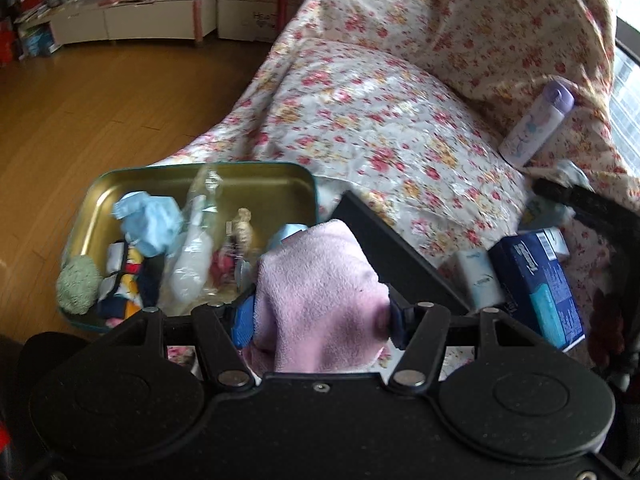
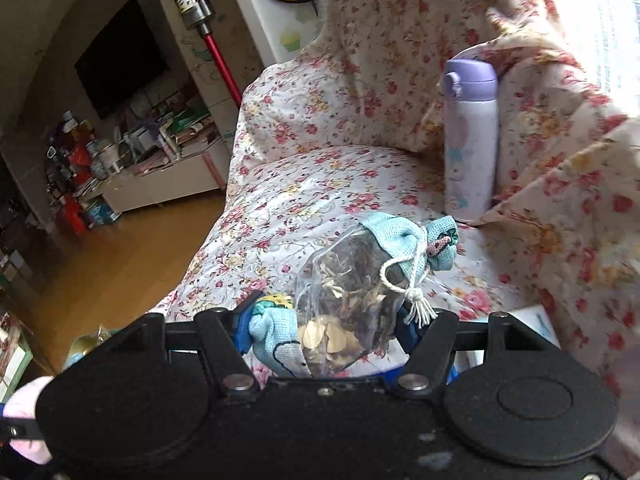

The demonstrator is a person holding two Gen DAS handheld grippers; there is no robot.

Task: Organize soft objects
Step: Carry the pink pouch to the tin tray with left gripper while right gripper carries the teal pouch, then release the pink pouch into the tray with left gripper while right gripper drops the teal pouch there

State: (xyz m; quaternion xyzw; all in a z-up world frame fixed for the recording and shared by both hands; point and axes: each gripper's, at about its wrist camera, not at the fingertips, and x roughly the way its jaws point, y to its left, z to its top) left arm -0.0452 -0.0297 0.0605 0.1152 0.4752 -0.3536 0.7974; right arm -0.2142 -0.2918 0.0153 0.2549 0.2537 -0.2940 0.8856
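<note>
Two grippers, both loaded. Your left gripper (image 1: 320, 320) is clamped at a middling width on a pink fleece cloth (image 1: 316, 300), which bulges up between the blue pads and hides most of the gap. Your right gripper (image 2: 324, 332) is closed about as far on a clear bag of dried bits (image 2: 348, 300), with a pale blue knitted pouch (image 2: 404, 240) bunched against the bag's far end, drawstring dangling; whether the pads also catch the knit at the near end is hard to say.

Key relation: the open gold tin (image 1: 192, 184) sits ahead and to the left of the pink cloth, at the sofa's edge, long side running left to right. Your left gripper is the nearer one, almost over its right end. The tin already holds a blue crumpled cloth (image 1: 148, 220), a green fuzzy ball (image 1: 78, 284) and patterned socks (image 1: 128, 284). A drop there looks like the next call; the bag's long axis points away from you, toward the purple flask (image 2: 470, 140).

Writing: the blue box (image 1: 540, 280) carries print too blurred to read. Flask shows cartoon art only, no legible brand.
</note>
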